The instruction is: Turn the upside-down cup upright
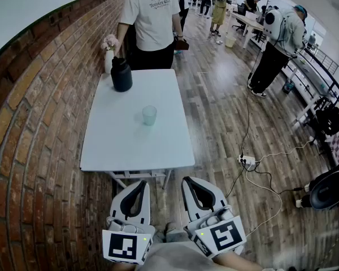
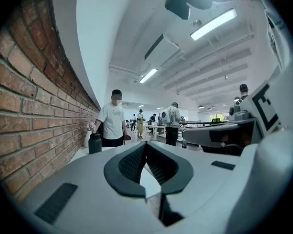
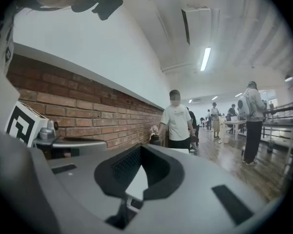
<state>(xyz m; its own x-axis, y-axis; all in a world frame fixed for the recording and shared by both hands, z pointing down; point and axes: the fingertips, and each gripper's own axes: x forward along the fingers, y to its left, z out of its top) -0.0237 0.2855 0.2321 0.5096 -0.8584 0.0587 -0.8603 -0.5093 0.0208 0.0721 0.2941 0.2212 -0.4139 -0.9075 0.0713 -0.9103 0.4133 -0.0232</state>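
Finding the cup (image 1: 150, 115) just above the centre of the head view, standing alone on the white table (image 1: 118, 143), pale and see-through, well apart from everything else. Probably sitting out in the open like that so jaws can come at it from any side. Not being able to tell from this far off which end is up.

Seeing a dark jug (image 1: 121, 75) and a small vase (image 1: 108, 58) of flowers sitting at the table's far left corner, toward the upper left, beside the brick wall. Likely standing there to be clear of the working space.

Noticing a person (image 1: 152, 16) in a white shirt standing at the table's far end, at the top of the frame, with one hand near the vase.

Holding the left gripper (image 1: 142, 184) and the right gripper (image 1: 190, 182) side by side at the bottom edge, short of the table's near edge, both pointing level toward the cup. Showing both pairs of jaws pressed together in each gripper view, with nothing between them.

Judging this as a ready pose ahead of the reach, with the jaws needing to open before taking the cup.
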